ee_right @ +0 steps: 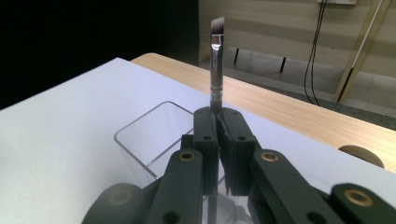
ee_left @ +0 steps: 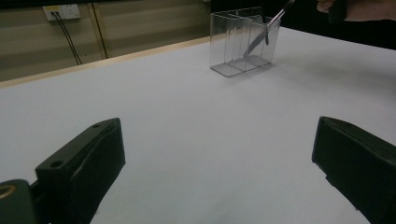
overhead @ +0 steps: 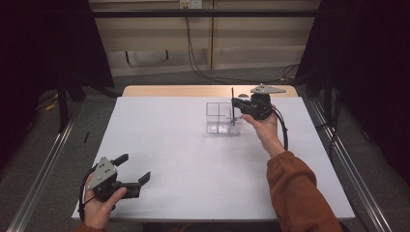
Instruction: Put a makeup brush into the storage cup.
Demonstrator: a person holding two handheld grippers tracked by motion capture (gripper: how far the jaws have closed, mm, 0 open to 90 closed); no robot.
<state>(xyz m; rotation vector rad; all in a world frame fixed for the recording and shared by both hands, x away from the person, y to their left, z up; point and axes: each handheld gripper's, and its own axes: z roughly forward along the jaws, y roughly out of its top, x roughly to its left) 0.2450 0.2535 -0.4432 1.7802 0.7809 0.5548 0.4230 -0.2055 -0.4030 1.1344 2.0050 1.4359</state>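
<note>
Landmark for all positions: clear plastic box organiser with inner dividers (overhead: 220, 117), standing on the white table top (overhead: 193, 159) toward its far edge, right of centre.

Right gripper (overhead: 235, 103): at the organiser's right side, held level by the person's right hand (overhead: 263, 126), rust-orange sleeve (overhead: 296, 191) trailing back toward the near edge. Jaws pressed together on a slim makeup brush with dark handle, silver ferrule and angled dark bristle tip (ee_right: 216, 65). In the right gripper view the two black jaws meet with no gap, and the brush rises straight up from between them, bristles uppermost, with the organiser's open rim (ee_right: 154, 128) directly below and behind the jaw tips.

Brush position: in the high view it stands near upright at the organiser's right-hand compartment, its upper end above the rim. In the left gripper view the brush (ee_left: 266, 30) slants down into that end compartment of the organiser (ee_left: 243, 42); whether its lower end touches the floor of the box I cannot tell.

Left gripper (overhead: 135, 170): well apart from the organiser, at the near-left corner of the table, in the person's left hand (overhead: 99, 203). Jaws spread wide, nothing between them; bare table top (ee_left: 210, 140) shows in the gap
</note>
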